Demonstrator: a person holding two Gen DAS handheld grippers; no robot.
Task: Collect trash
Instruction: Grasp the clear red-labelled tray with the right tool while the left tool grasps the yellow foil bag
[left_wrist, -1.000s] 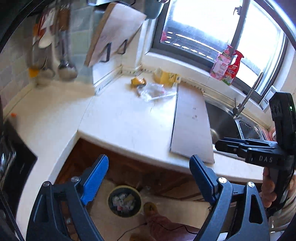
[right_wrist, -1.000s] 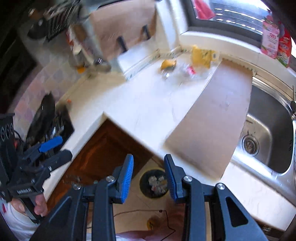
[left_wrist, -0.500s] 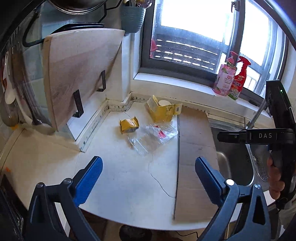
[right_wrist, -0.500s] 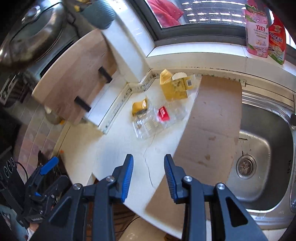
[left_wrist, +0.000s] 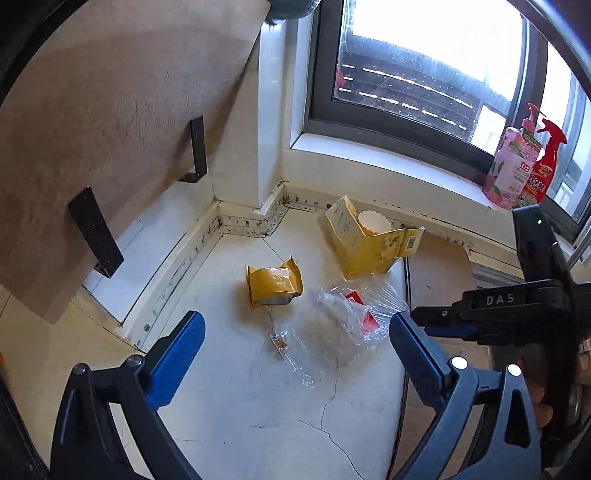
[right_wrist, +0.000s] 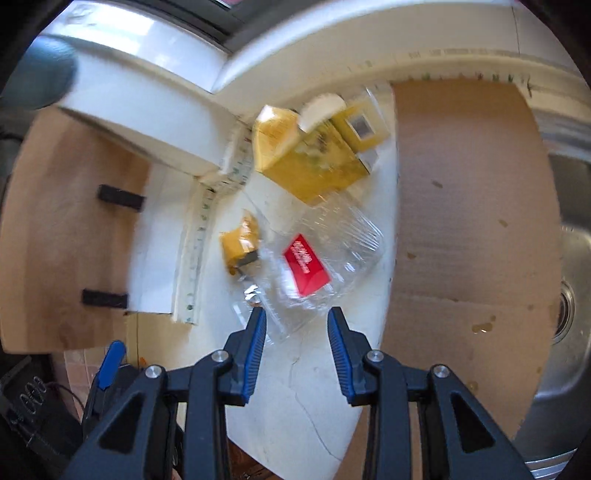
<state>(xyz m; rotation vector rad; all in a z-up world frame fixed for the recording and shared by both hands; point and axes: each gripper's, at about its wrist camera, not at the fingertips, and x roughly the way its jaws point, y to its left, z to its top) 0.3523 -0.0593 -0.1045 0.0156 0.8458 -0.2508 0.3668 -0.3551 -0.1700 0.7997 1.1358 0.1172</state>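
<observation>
both grippers closing in on the trash in the counter corner

since a second ago both hands have been swinging in from over the floor bin and the counter edge, so the trash pile is now sitting large and near in both wrist views, and the left jaws have been spreading a little wider.

the left gripper (left_wrist: 295, 339) is hanging over the white countertop (left_wrist: 258, 406) with its jaws spread wide and nothing between them. just beyond its tips the clear plastic wrapper (left_wrist: 332, 332), with a red label on it, is lying crumpled on the counter. the small yellow packet (left_wrist: 273, 282) is lying just to the left of the wrapper, nearer the wall corner. the torn yellow carton (left_wrist: 365, 247), with a white paper cup standing in it, is sitting further back against the window ledge.

the right gripper (right_wrist: 295, 332) is pointing down at the same pile, its jaws partly spread and gripping nothing; the near edge of the wrapper is lying just beyond the tip of its left finger, but whether it is touching i cannot tell. this view is blurred.

a brown board (right_wrist: 472, 221) is lying flat to the right of the trash, with the steel sink (right_wrist: 569, 277) beyond it. a wooden cutting board (left_wrist: 92, 147) is leaning at the left. two bottles (left_wrist: 524, 162) are standing on the sill at far right.
</observation>
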